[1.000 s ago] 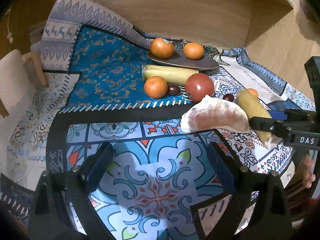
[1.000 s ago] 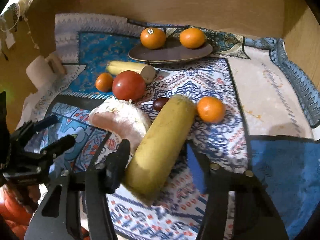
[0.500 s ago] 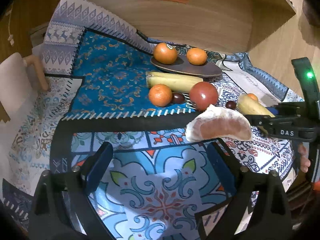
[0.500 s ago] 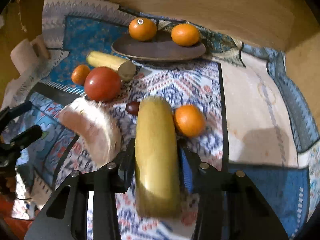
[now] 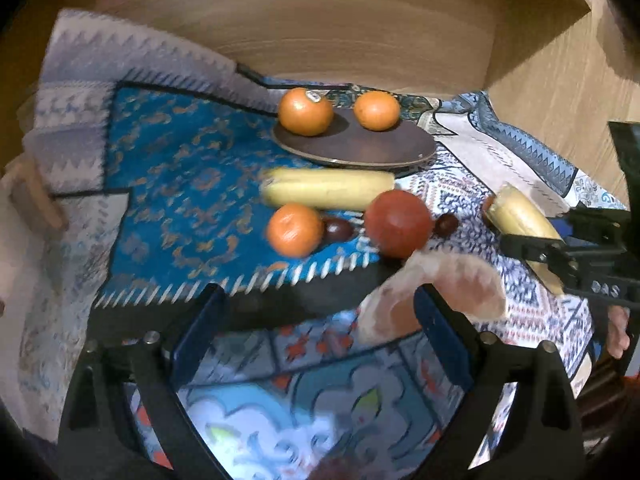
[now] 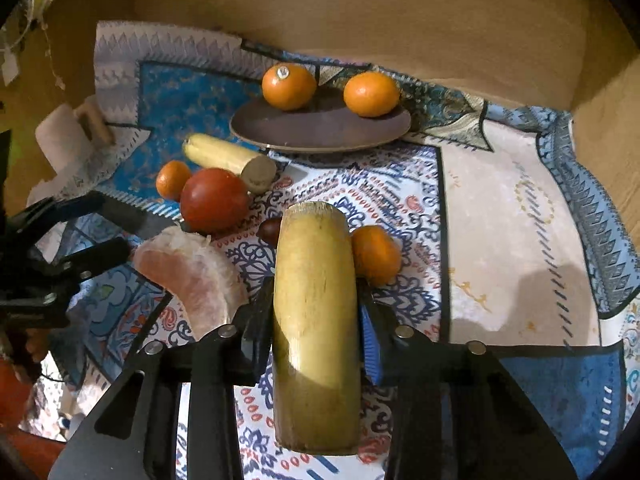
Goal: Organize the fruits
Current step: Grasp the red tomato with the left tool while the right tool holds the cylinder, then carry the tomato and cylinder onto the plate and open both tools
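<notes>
My right gripper (image 6: 314, 316) is shut on a yellow banana piece (image 6: 316, 320) and holds it above the cloth; it also shows in the left wrist view (image 5: 520, 220). My left gripper (image 5: 320, 320) is open and empty, with a pink pomelo segment (image 5: 452, 280) just ahead of its right finger. A brown plate (image 6: 320, 128) at the back holds two oranges (image 6: 289, 86) (image 6: 371, 94). A second banana piece (image 5: 328, 189), a red tomato (image 5: 398, 224), a small orange (image 5: 294, 230) and a dark grape (image 5: 338, 229) lie in front of the plate.
Another small orange (image 6: 376, 254) and a dark grape (image 6: 270, 230) lie just beyond the held banana. A patterned cloth (image 6: 500, 220) covers the table. Wooden walls (image 6: 400, 20) close the back and right. A white roll (image 6: 60, 136) stands at the left.
My right gripper has closed on the banana piece and lifted it. My left gripper has moved forward toward the fruit, so the pomelo segment now sits by its right finger.
</notes>
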Motion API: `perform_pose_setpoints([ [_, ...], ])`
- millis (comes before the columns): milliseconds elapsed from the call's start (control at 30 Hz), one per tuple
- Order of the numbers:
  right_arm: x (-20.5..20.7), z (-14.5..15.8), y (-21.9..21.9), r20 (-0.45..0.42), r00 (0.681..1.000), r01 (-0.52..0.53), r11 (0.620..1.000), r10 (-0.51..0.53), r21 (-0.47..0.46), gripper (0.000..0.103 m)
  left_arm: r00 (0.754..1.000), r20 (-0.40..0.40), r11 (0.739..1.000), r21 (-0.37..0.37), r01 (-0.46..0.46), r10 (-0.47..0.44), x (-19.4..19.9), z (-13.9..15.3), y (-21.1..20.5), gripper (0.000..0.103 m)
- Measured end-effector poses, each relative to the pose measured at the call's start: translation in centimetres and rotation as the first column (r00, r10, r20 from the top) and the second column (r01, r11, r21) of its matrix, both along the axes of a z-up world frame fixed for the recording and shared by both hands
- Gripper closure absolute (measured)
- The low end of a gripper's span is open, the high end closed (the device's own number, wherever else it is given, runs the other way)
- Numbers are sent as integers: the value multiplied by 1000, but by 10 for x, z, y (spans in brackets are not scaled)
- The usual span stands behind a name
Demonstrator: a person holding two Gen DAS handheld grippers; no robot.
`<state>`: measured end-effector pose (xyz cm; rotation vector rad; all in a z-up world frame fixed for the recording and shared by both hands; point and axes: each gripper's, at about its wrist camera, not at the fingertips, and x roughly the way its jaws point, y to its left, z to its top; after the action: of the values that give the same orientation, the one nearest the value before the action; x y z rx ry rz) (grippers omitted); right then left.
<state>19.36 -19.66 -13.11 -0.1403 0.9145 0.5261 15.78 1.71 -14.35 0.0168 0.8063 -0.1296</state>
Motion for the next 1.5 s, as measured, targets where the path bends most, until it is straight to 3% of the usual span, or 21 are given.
perform_pose_setpoints([
  [100, -2, 7, -7, 12, 1000, 2, 1000, -2, 25, 69, 1000, -14, 999, -43, 23, -23, 16, 2, -9, 7],
  [200, -2, 14, -13, 34, 999, 7, 999, -8, 35, 69, 999, -7, 998, -39, 42, -42, 26, 4, -23, 10],
  [333, 3, 18, -20, 42, 999, 12, 998, -15, 70, 69, 999, 9, 999, 2, 46, -46, 39, 5, -39, 27],
  [433, 5, 20, -20, 56, 998, 9, 997, -14, 76, 69, 999, -9, 999, 20, 51, -51, 49, -1, -48, 29],
  [500, 6, 21, -17, 67, 998, -3, 997, -3, 75, 69, 998, -26, 998, 14, 54, -54, 54, -4, -51, 30],
  [733, 11, 21, -16, 67, 998, -21, 995, 15, 93, 69, 995, -69, 996, -51, 72, -75, 59, -11, -49, 53],
  [900, 15, 26, -16, 81, 997, -21, 995, 13, 99, 69, 995, -70, 995, -65, 71, -75, 56, -8, -47, 54],
  [1300, 35, 49, -4, 145, 989, -20, 992, 2, 123, 69, 997, 56, 998, -44, 50, -47, 48, 38, -27, 54],
  [1500, 49, 57, 5, 173, 985, -30, 994, 11, 108, 69, 997, 80, 998, -53, 24, -20, 61, 55, -14, 54],
])
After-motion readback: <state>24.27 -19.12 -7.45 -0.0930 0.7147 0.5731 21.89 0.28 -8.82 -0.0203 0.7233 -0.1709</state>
